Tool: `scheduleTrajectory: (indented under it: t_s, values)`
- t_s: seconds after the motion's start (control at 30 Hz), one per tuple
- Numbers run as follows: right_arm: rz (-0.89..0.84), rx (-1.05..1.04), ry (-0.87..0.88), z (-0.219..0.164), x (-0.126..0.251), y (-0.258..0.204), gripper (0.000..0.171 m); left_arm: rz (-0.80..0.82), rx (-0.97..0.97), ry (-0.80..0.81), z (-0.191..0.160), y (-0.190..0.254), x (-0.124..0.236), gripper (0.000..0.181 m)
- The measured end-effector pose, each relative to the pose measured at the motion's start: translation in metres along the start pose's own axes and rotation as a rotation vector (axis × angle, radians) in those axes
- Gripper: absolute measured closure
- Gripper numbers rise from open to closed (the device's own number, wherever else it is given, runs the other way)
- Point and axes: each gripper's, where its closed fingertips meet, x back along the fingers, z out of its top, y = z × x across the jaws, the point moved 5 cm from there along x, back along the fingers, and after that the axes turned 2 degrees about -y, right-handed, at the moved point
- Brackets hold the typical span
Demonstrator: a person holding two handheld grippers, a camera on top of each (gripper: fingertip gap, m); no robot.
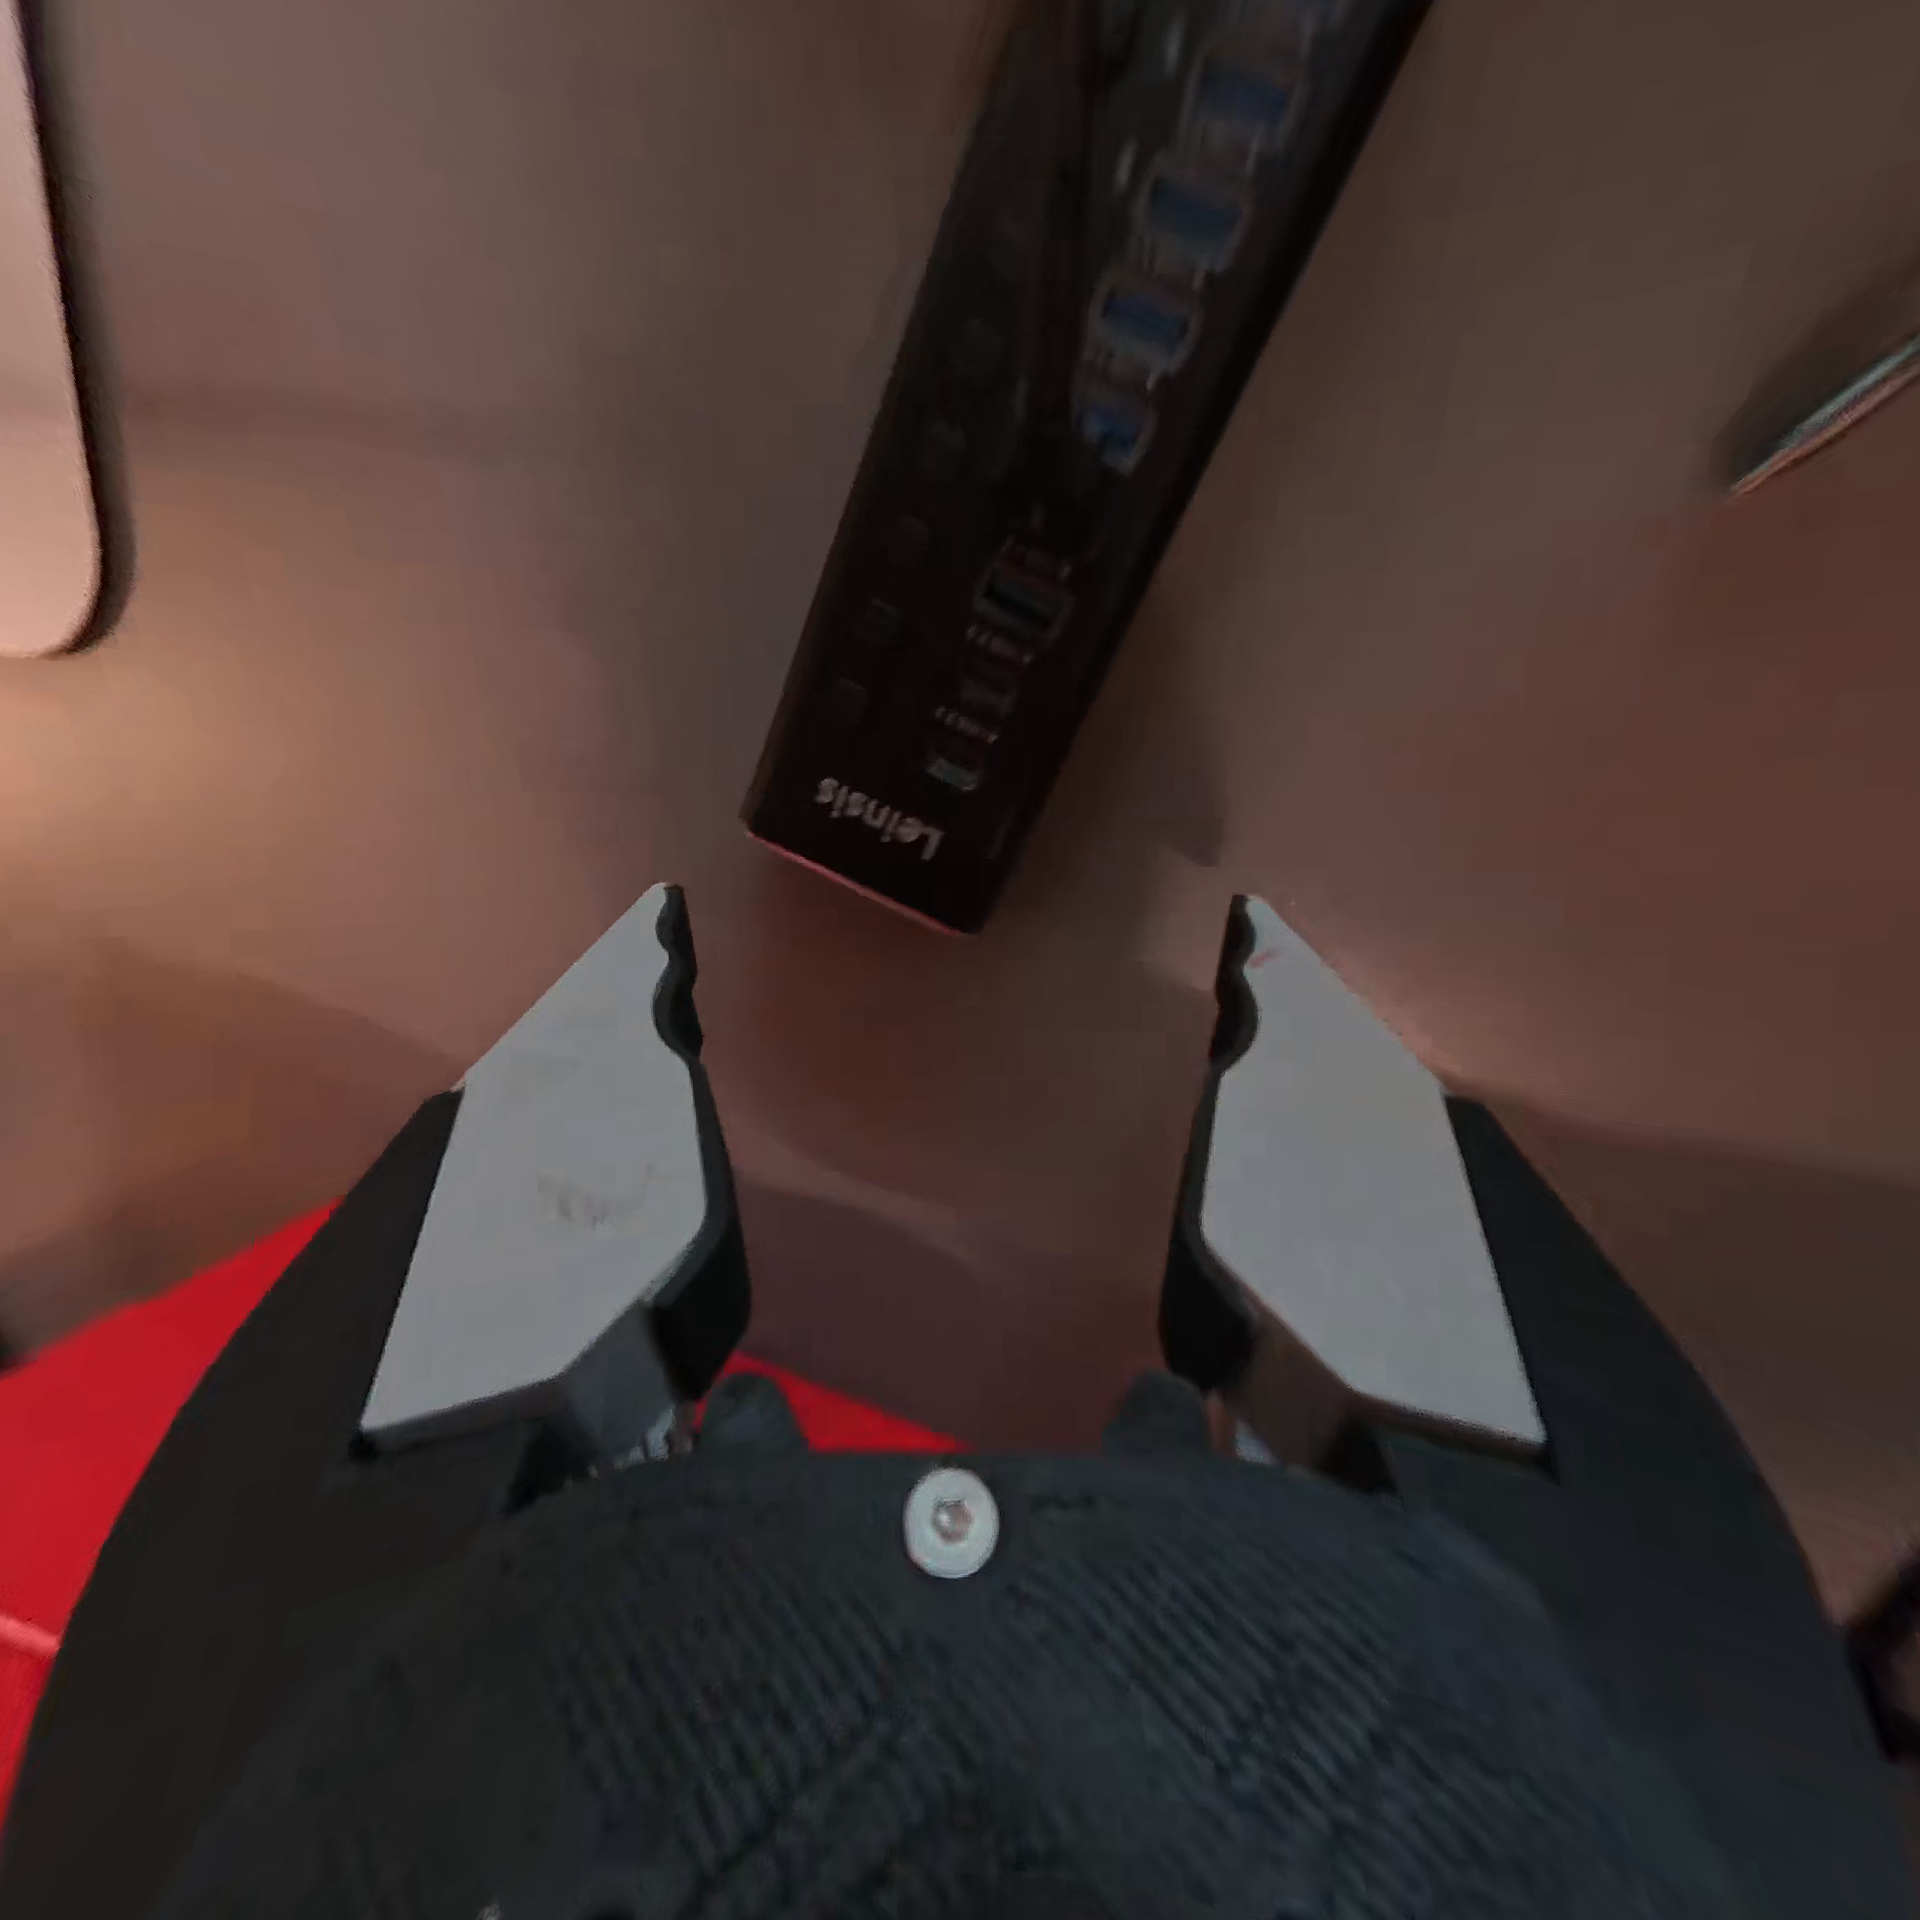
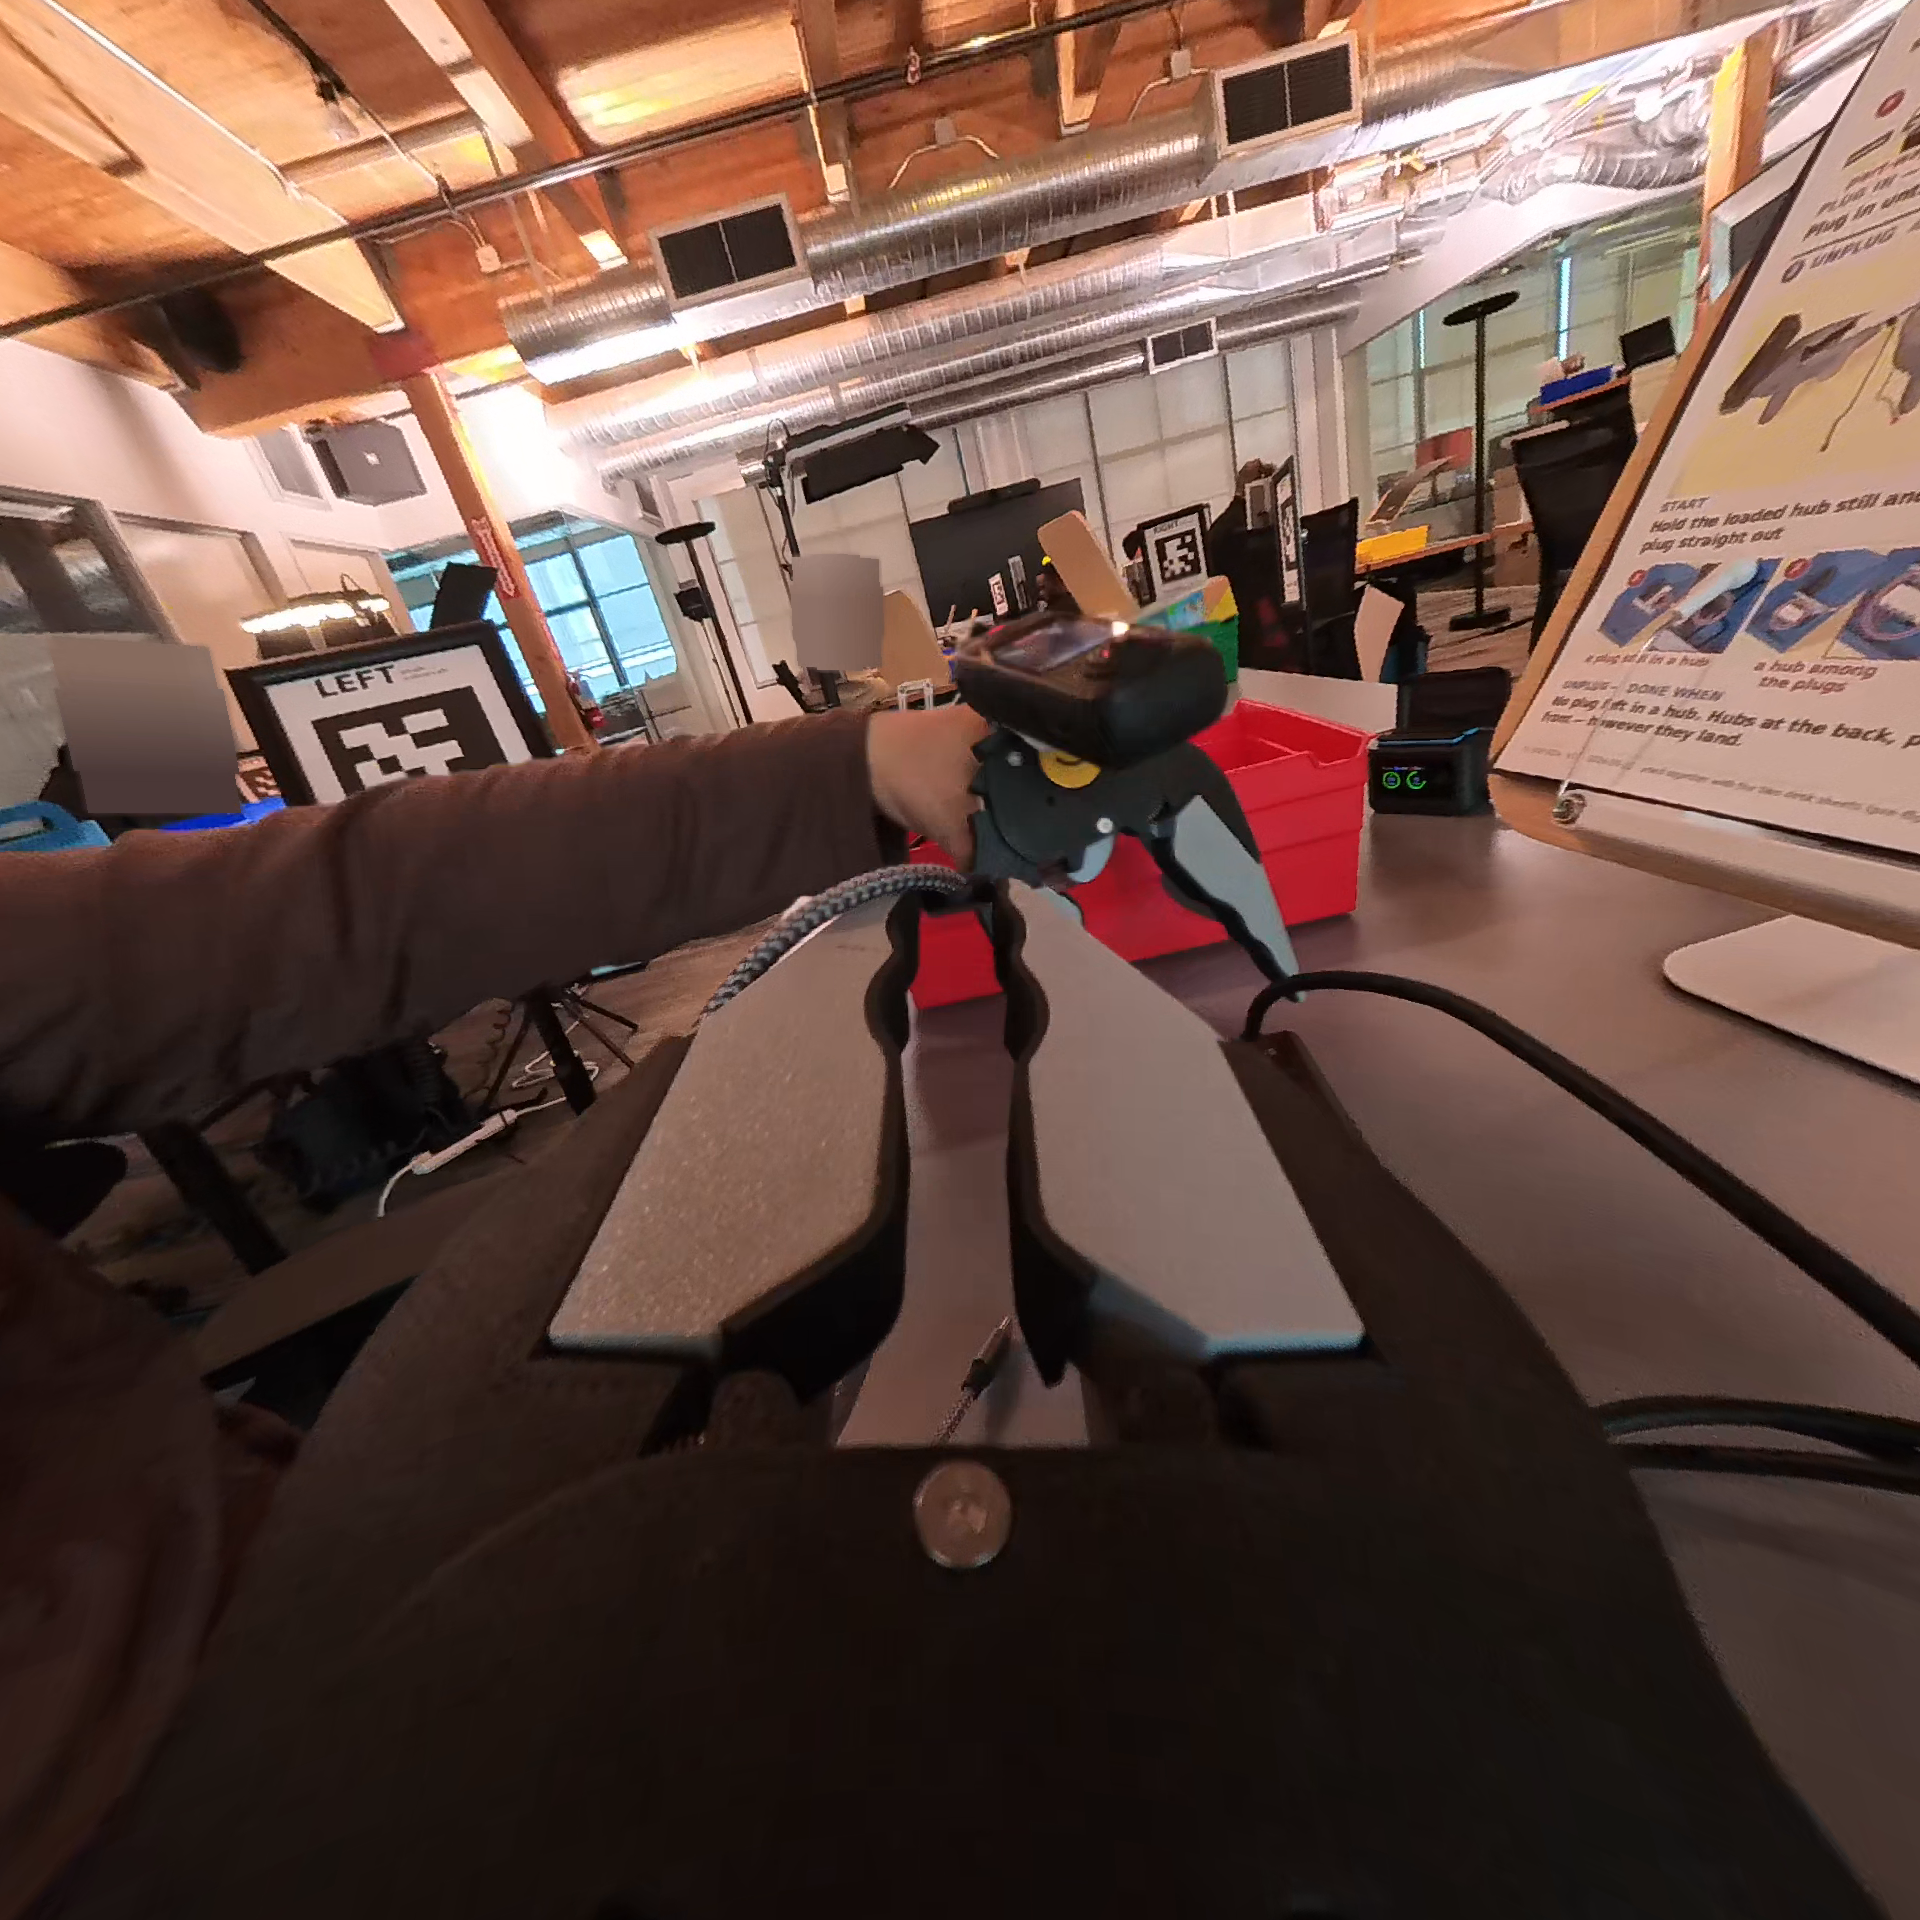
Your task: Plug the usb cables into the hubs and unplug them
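Observation:
In the left wrist view my left gripper (image 1: 956,904) is open and empty, pointing down at the brown table. A long black USB hub (image 1: 1039,468) with a row of blue ports lies just beyond its fingertips, its near end between them and apart from them. In the right wrist view my right gripper (image 2: 951,914) is nearly closed, and a grey braided USB cable (image 2: 810,925) comes out of its tips to the left. The left gripper (image 2: 1164,935) shows there too, held by a hand, tips near the table. A small plug end (image 2: 987,1361) lies on the table between my right fingers.
A red bin (image 2: 1278,831) stands behind the grippers and shows at the lower left of the left wrist view (image 1: 156,1403). A thick black cable (image 2: 1558,1091) runs across the table. An instruction board on a white stand (image 2: 1766,966) is at the right. A small black device (image 2: 1423,779) sits behind. Some 20 cm of space lies between my two pairs of fingers.

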Motion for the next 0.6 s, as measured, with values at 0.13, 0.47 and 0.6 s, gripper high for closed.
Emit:
scheduleTrajectory:
  t_s: [0.13,0.47,0.6]
  values:
    - [0.017,0.005,-0.022,-0.003,-0.004,-0.003,0.161,-0.022,-0.096,-0.028,0.001,-0.005,-0.012,0.09]
    - [0.04,0.006,-0.026,-0.003,-0.007,-0.007,0.161,-0.126,-0.108,0.01,0.02,-0.012,-0.02,0.122]
    - [0.043,0.0,-0.011,-0.001,-0.005,-0.007,0.161,-0.13,-0.118,-0.144,0.017,-0.009,-0.002,0.123]
